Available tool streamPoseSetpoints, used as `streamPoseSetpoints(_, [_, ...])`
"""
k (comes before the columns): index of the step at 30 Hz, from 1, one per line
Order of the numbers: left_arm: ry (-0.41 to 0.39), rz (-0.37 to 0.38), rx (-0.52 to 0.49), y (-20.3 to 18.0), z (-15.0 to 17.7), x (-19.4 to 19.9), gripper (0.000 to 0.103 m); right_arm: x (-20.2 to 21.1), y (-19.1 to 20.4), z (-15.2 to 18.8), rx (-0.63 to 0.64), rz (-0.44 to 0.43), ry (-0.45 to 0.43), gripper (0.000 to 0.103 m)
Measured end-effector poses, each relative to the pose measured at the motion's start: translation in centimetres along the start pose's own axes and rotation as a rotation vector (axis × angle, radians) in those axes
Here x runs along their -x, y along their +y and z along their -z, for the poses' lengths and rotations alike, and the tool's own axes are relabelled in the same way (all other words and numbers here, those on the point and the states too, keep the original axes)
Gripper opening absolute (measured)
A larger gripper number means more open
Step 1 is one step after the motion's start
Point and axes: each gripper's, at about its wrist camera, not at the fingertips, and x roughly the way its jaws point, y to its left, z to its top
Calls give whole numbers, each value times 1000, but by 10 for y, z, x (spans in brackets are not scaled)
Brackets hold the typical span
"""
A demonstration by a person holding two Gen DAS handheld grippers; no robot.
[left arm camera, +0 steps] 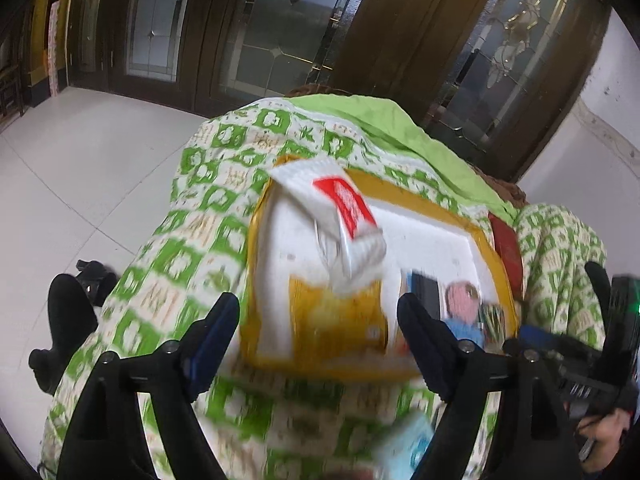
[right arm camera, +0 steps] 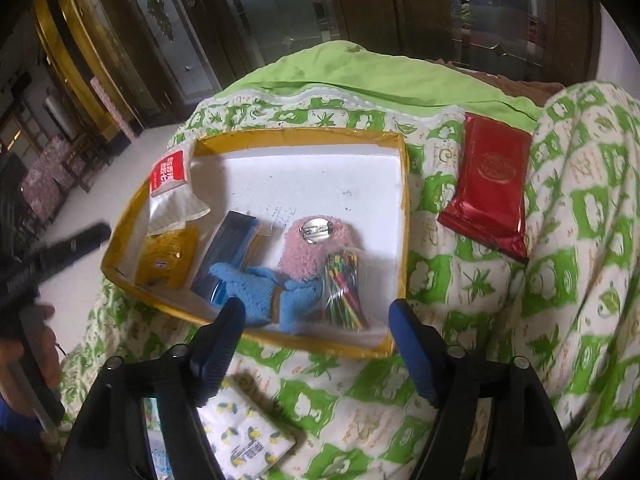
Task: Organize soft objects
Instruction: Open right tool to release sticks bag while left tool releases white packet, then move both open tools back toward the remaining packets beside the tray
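Note:
A yellow-rimmed white tray (right arm camera: 403,168) lies on a green-patterned quilt (right arm camera: 480,280). In it are a white-and-red packet (right arm camera: 172,188), a yellow packet (right arm camera: 168,260), a blue flat box (right arm camera: 228,248), a pink-and-blue plush doll (right arm camera: 304,256) and a bag of coloured sticks (right arm camera: 344,292). A red foil packet (right arm camera: 490,180) lies on the quilt right of the tray. My right gripper (right arm camera: 316,340) is open at the tray's near rim. My left gripper (left arm camera: 320,332) is open over the tray (left arm camera: 432,236); the white-and-red packet (left arm camera: 340,208) is blurred just beyond it.
A lemon-print tissue pack (right arm camera: 248,436) lies on the quilt near the right gripper. White tiled floor (left arm camera: 80,168) lies to the left, with dark wooden glass doors (left arm camera: 280,20) behind. The other gripper's body shows at the left edge of the right wrist view (right arm camera: 48,256).

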Motion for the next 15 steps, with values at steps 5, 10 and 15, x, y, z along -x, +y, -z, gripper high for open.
streamPoseSetpoints(5, [-1, 16, 9, -2, 24, 16, 81, 7, -3, 8, -23, -10, -5, 80])
streamPoseSetpoints(10, [-8, 21, 0, -10, 46, 30, 82, 11, -6, 18, -43, -24, -4, 80])
streamPoseSetpoints(15, [18, 34, -17, -20, 65, 34, 82, 15, -5, 33, -49, -44, 12, 80])
